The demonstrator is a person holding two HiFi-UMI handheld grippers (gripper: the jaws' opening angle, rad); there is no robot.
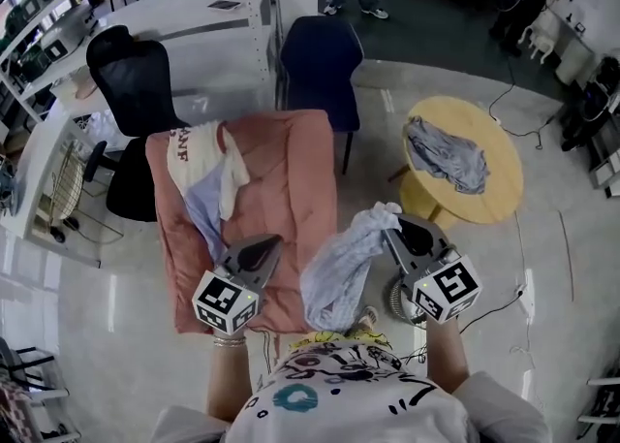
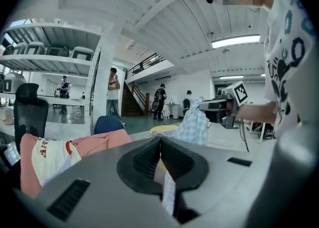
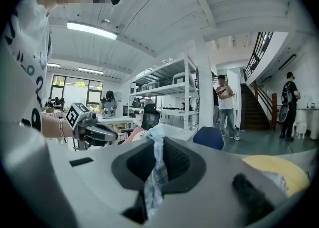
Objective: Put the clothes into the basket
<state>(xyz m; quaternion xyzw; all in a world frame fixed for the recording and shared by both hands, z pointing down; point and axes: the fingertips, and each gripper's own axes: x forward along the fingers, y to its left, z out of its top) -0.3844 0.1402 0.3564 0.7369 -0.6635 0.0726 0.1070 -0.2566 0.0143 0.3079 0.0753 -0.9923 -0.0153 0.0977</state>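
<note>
1. A black office chair (image 1: 136, 82) stands at the far left, beside the pink-covered table (image 1: 291, 170).
2. A white garment (image 1: 199, 155) with red lettering lies on the left part of this table, overlapping a pale blue garment (image 1: 205, 218).
3. The left hand-held gripper (image 1: 271, 240) is above the table's near edge. Its jaws are together, with nothing visibly gripped.
4. The checked garment (image 1: 339, 271) hangs bunched between the two grippers, clear of the table.
5. The right hand-held gripper (image 1: 387, 228) is clamped on the upper end of the checked garment.
6. A grey-blue garment (image 1: 446, 155) lies crumpled on the round yellow table (image 1: 499, 174), at the right.
</note>
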